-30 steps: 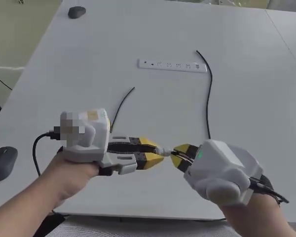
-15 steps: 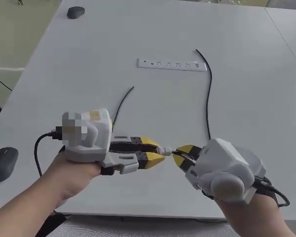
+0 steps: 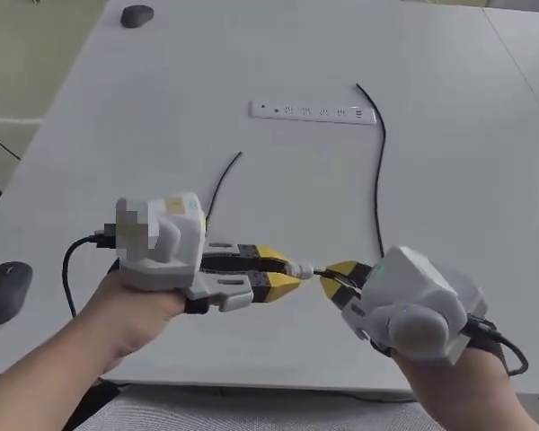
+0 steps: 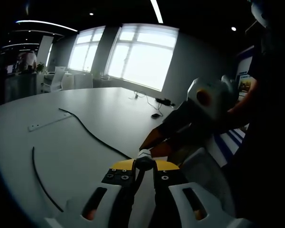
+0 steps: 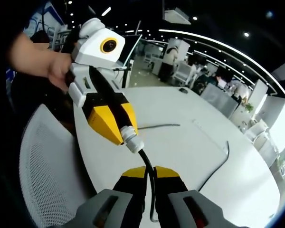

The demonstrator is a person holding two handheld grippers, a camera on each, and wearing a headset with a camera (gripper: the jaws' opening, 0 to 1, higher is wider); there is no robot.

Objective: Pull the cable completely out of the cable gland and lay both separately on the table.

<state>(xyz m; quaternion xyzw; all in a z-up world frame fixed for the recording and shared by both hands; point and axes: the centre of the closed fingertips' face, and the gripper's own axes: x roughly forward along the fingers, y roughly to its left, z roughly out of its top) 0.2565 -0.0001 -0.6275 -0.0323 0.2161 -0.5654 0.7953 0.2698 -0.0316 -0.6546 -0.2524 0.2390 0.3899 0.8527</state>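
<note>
Head view looks down on a big white table point(image 3: 162, 90), and the two grippers are held up over its near edge. The left gripper point(image 3: 287, 272) is at 9 o'clock and the right gripper point(image 3: 330, 280) is at 3 o'clock. Their yellow tips point at each other and are very near.

Next in size is a long white power strip point(image 3: 313, 112), lying flat at 12 o'clock from the grippers.

A long black cable point(image 3: 378, 171) starts just beside the strip's right end. It runs down the table toward 6 o'clock and comes up to the right gripper. That gripper's jaws are pressed together on the cable, with the black line going right between them. This shows well in the right gripper view.

A dark mouse point(image 3: 2, 292) sits at 9 o'clock from the left gripper, near the table edge. Another dark mouse point(image 3: 136, 14) is far off at 11 o'clock, by the far corner.

A short thin black wire point(image 3: 220, 184) lies alone on the table at 11 o'clock from the left gripper.

The smallest thing is the white cable gland point(image 3: 298, 268). The left gripper's jaws squeeze it at their tips. It is like a tiny tube, and the cable goes into its end, so the cable is not out of it. Both are up in the air, not on the table.
</note>
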